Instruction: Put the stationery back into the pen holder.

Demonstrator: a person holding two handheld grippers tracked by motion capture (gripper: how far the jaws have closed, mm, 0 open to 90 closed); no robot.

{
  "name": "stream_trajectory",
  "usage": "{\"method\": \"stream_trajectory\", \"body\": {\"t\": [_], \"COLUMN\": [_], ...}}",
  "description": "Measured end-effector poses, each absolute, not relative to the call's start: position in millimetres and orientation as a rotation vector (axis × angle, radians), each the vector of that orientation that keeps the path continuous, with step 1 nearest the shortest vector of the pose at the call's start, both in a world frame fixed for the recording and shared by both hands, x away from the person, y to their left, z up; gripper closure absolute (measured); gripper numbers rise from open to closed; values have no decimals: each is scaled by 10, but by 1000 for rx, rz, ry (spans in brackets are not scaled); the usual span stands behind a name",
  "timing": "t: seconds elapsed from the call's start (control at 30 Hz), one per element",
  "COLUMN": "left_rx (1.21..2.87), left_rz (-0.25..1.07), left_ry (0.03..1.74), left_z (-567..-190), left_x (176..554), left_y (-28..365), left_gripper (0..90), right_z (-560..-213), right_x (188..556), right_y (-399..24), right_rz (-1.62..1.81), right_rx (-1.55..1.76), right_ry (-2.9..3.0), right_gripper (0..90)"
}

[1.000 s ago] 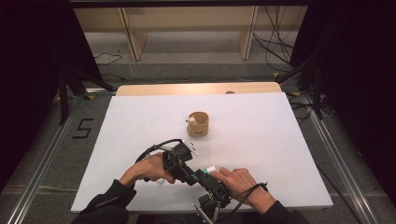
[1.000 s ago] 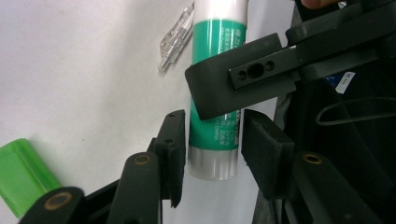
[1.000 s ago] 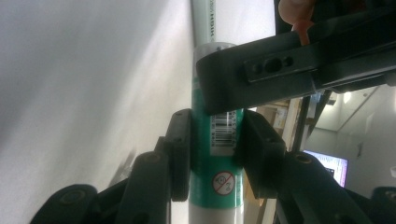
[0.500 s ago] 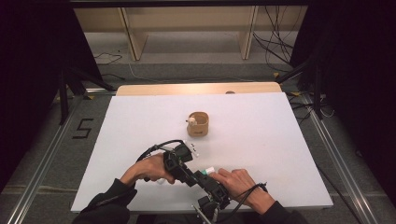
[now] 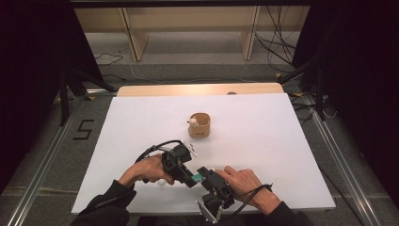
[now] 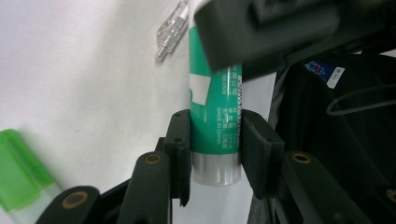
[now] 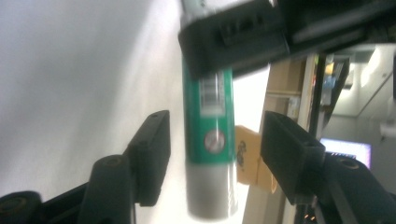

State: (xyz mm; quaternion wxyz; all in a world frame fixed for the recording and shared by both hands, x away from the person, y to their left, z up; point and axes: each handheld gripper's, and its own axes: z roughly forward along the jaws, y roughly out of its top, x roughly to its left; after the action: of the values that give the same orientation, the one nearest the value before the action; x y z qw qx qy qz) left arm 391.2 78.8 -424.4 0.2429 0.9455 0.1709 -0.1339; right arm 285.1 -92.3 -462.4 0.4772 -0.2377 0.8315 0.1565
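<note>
I see a green tube (image 6: 215, 116) with a silver end band, white patch and dark print, black grippers around it, a lime-green cap (image 6: 18, 172), a tan cup (image 5: 200, 125), and a white table sheet (image 5: 282, 141).

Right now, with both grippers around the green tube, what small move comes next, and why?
Probably draw the right gripper back off the green tube. Its jaws have just been opening and stand clear of the tube on both sides, while the left gripper clamps it near its silver end, so the left alone carries it.
</note>
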Motion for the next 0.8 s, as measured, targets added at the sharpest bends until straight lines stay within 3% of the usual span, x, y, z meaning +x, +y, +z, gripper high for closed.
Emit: {"method": "stream_trajectory", "body": {"t": [0.27,0.8], "left_rx": [2535,2222], "left_rz": [-322,11], "left_ry": [537,767], "left_z": [-4200,-4080], "left_x": [3958,4086], "left_y": [926,1059], "left_gripper": [655,655], "right_z": [-4474,-4110], "right_x": [2914,3365], "right_y": [-1066,-1575], "right_rz": [480,1193], "right_rx": [-431,576], "right_ry": [2100,2342], "right_gripper": [348,225]}}
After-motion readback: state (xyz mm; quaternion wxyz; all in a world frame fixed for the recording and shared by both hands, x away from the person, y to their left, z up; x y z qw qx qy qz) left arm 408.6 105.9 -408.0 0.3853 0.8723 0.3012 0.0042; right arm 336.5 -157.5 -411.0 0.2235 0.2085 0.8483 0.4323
